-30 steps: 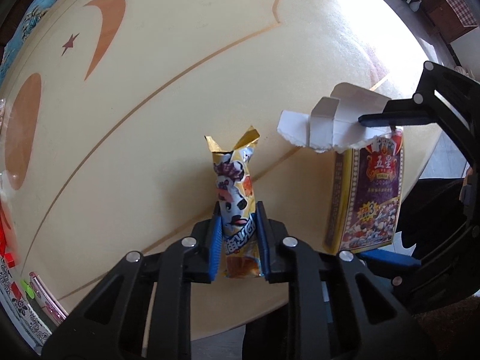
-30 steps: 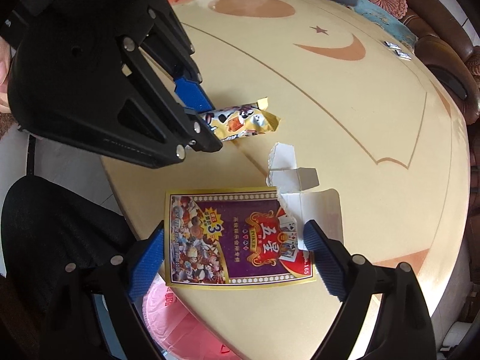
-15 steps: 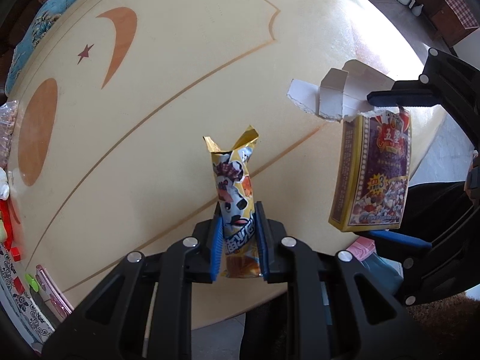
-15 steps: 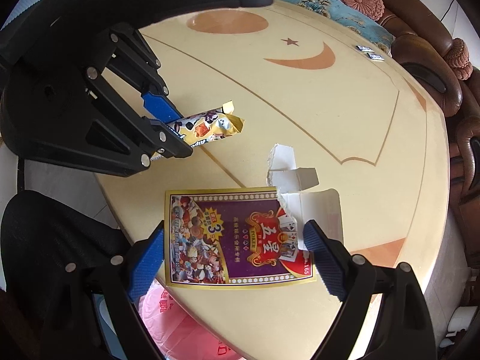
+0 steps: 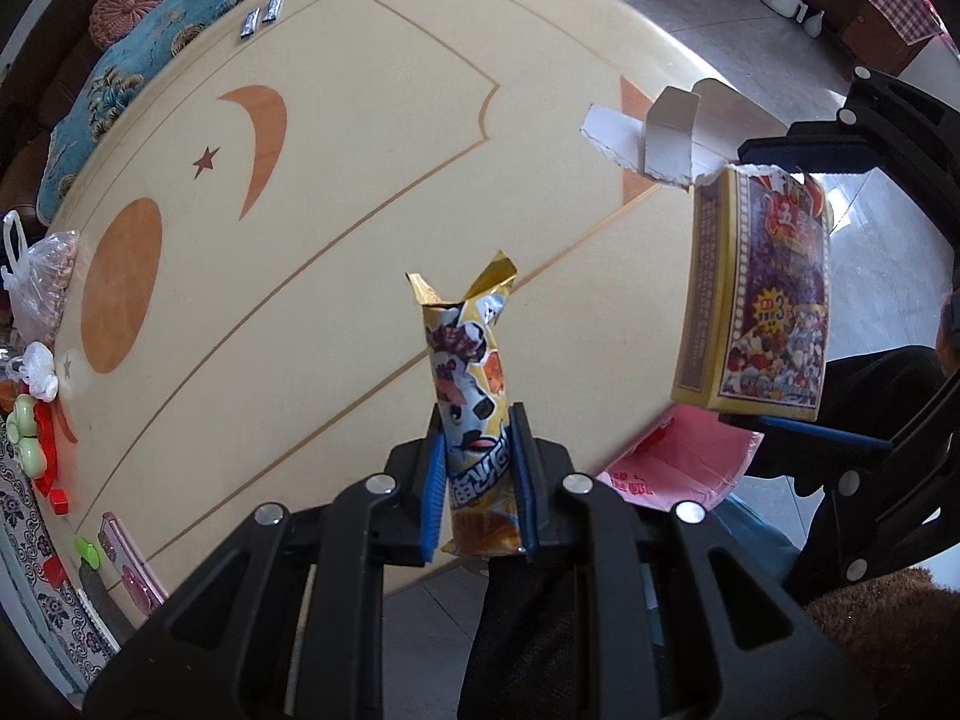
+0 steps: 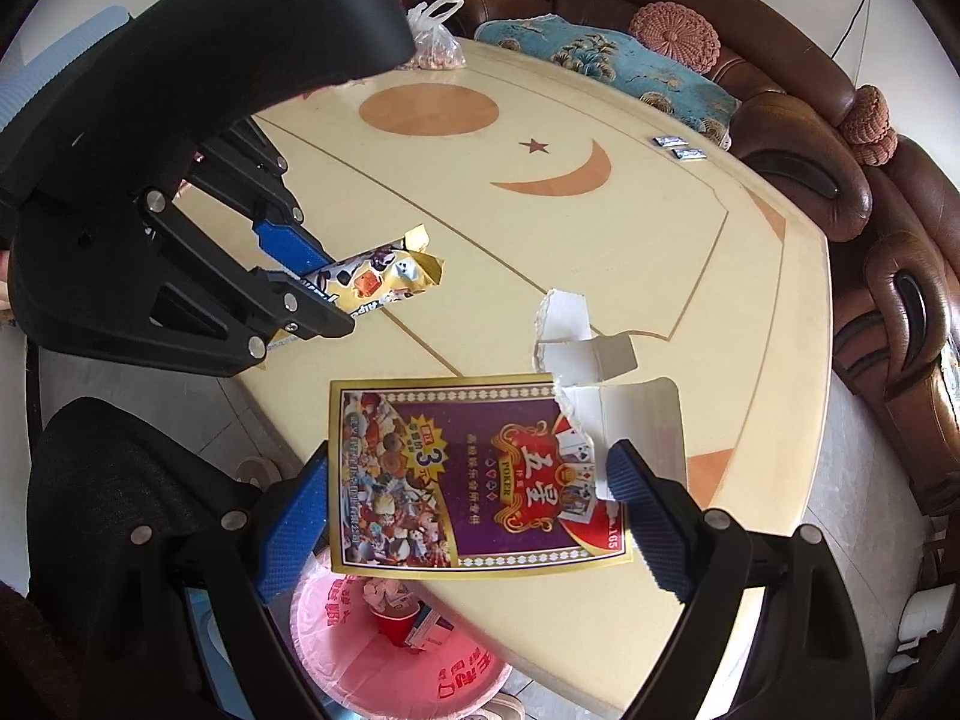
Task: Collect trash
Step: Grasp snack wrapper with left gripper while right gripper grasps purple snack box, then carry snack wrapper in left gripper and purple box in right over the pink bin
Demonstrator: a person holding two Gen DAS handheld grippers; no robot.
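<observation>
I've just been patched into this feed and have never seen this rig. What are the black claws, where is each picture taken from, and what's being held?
There is no robot arm here: a person holds a two-finger claw in each hand, and a fisheye camera on each claw looks forward along its fingers.

The left wrist view shows the left claw shut on a yellow snack wrapper. The right wrist view shows the right claw gripping a torn-open poker card box by its two edges. Each claw also shows up in the other's picture.

Both items are lifted above a round cream table with moon and star inlays. Below the table edge sits a bin lined with a pink bag, with some trash already in it. A bag of nuts and two small packets lie at the far side.
</observation>
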